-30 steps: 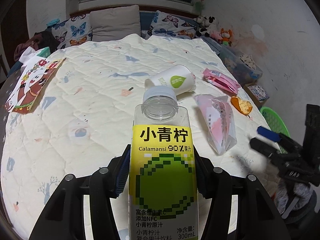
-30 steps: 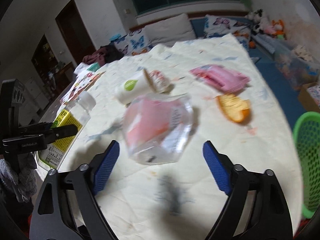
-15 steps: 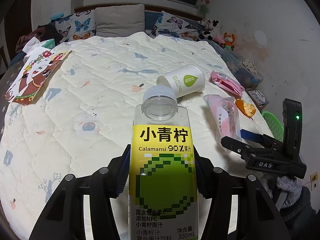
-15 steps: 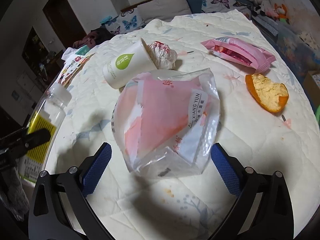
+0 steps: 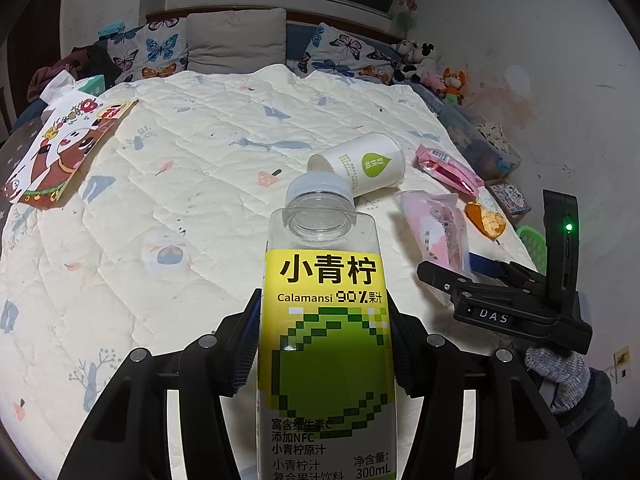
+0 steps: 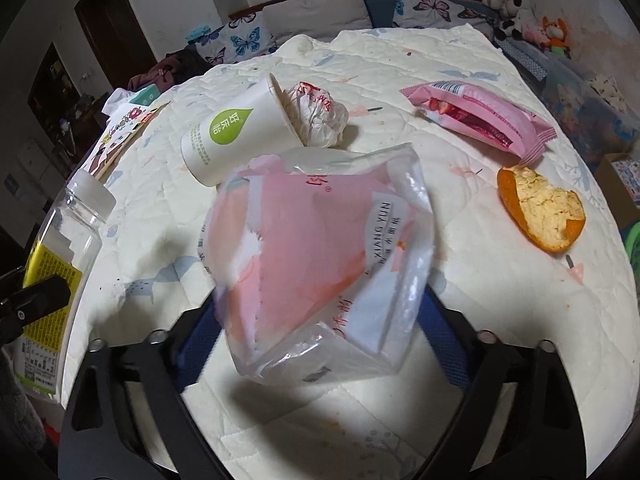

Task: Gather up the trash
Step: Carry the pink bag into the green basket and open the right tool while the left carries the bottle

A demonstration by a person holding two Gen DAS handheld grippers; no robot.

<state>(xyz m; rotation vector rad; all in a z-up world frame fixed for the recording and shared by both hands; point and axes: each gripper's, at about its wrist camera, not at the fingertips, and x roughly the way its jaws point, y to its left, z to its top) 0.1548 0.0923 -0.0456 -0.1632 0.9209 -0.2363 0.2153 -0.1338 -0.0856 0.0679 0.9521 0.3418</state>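
Note:
My left gripper (image 5: 324, 344) is shut on an empty clear juice bottle (image 5: 324, 320) with a yellow-green label and holds it upright above the quilt. The bottle also shows in the right wrist view (image 6: 56, 248). My right gripper (image 6: 316, 340) has its blue pads around the near end of a crumpled pink-and-clear plastic bag (image 6: 320, 264), which hides the fingertips. In the left wrist view the right gripper (image 5: 472, 268) reaches into the bag (image 5: 436, 228). A paper cup (image 6: 236, 132), a crumpled wrapper (image 6: 316, 112), a pink snack packet (image 6: 480, 120) and an orange peel (image 6: 544, 212) lie on the quilt.
The quilted round surface (image 5: 180, 184) carries a picture card (image 5: 60, 152) at the far left. Pillows (image 5: 236, 44) and soft toys (image 5: 432, 68) line the back. A green basket (image 5: 534, 240) stands off the right edge, beside boxes (image 5: 508, 200).
My right gripper has moved forward to the plastic bag and its pads have closed in around the bag's near end. The left gripper still holds the bottle.

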